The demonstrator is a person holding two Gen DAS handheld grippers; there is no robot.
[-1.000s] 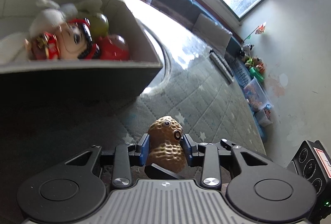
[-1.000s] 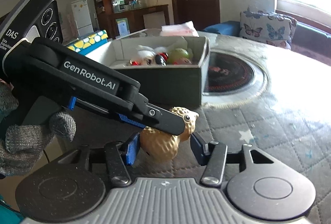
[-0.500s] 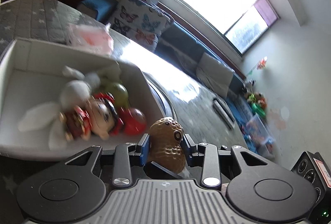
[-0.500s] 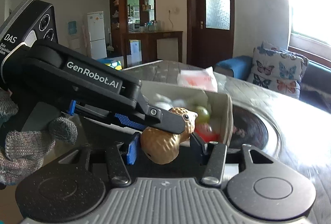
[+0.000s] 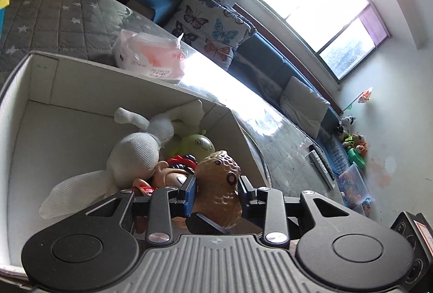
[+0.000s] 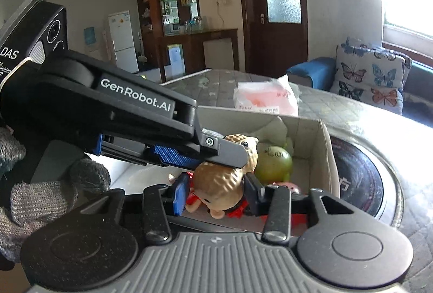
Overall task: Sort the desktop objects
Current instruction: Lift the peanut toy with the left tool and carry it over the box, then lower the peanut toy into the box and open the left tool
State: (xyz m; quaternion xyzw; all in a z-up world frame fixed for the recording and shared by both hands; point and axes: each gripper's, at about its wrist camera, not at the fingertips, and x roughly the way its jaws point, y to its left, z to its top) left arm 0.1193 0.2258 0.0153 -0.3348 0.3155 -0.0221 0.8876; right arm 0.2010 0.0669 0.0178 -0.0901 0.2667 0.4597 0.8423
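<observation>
A brown peanut-shaped toy is held between the pads of both grippers above the open grey box. My left gripper is shut on it. My right gripper grips the same peanut toy from another side, with the left gripper's body crossing above it. In the box lie a white plush rabbit, a green round toy and a red-and-black doll head. The green toy also shows in the right wrist view.
A pink tissue pack lies behind the box on the grey quilted table cover. A round dark plate sits right of the box. A butterfly cushion and blue sofa lie beyond the table.
Both grippers have risen and moved forward with the peanut toy, from beside the box's front wall to over its inside. The grip has not changed.
</observation>
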